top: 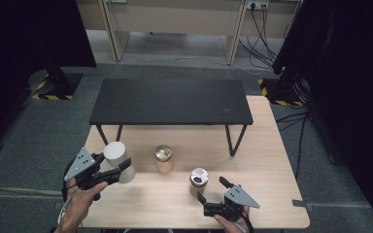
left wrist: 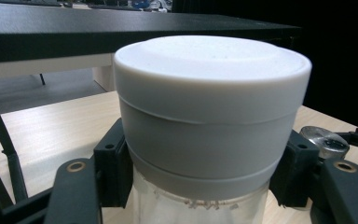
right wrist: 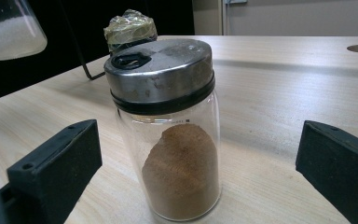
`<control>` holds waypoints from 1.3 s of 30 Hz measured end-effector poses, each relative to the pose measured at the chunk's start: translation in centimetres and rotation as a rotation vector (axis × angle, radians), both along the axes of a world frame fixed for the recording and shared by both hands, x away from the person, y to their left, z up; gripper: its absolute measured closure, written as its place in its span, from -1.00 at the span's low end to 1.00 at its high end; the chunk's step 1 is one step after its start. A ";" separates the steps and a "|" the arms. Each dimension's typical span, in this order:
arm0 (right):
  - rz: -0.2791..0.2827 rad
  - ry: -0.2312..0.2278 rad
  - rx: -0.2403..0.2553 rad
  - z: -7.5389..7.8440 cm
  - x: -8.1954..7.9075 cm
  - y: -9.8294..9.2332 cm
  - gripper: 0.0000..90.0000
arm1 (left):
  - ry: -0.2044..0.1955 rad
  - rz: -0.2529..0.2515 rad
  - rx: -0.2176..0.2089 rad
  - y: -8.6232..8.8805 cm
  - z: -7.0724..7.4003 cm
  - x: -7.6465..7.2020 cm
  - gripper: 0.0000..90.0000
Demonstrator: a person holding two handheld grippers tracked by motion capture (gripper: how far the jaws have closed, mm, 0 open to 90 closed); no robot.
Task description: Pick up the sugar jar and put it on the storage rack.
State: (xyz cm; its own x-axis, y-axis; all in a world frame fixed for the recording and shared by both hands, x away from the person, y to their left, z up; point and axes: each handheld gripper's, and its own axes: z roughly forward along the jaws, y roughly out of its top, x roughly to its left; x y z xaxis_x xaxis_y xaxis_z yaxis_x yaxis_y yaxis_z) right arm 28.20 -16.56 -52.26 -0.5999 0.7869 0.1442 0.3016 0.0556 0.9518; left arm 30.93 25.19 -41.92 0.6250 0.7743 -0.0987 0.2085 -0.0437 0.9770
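The left gripper [top: 119, 171] was clamped just under the big white lid of a clear jar of white grains [top: 118, 160], holding it up off the light wooden table [top: 267, 170]. The right gripper [top: 212, 190] stood wide apart around a small glass jar of brown powder with a metal lid [right wrist: 170, 126], ready to grab it.

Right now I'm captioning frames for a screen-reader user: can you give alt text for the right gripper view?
A glass jar with a metal shaker lid, part full of brown powder, stands on a light wooden table between the right gripper's open black jaws. Behind it stands a jar with a foil-like wrapped top.
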 end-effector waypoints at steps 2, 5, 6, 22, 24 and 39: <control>0.001 0.000 -0.001 0.0 0.0 0.0 -0.99 | 0.001 -0.001 0.001 0.0 0.3 0.1 -0.22; 0.001 0.000 0.000 0.0 0.0 0.0 -0.99 | 0.004 -0.003 0.005 0.0 0.7 0.4 -0.22; 0.001 0.001 0.000 0.0 0.0 0.0 -0.99 | 0.003 -0.003 0.002 0.0 0.8 0.5 -0.22; -0.001 0.000 0.004 0.0 0.0 -0.1 -0.99 | -0.003 -0.025 -0.013 -0.6 3.6 1.9 -0.22; -0.001 0.000 0.004 0.0 0.0 -0.1 -0.99 | -0.007 -0.023 -0.015 -0.7 3.9 2.0 -0.22; -0.001 0.000 0.004 0.0 0.0 -0.1 -0.99 | -0.013 -0.019 -0.010 -0.2 5.7 2.4 -0.22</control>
State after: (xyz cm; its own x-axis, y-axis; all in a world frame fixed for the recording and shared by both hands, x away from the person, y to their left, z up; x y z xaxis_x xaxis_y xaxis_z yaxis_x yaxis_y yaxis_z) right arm 28.21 -16.63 -52.24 -0.5992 0.7869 0.1473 0.3021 0.0518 0.9519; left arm 33.29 24.97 -36.22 0.6410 0.7613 -0.0976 0.1945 -0.0382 0.9802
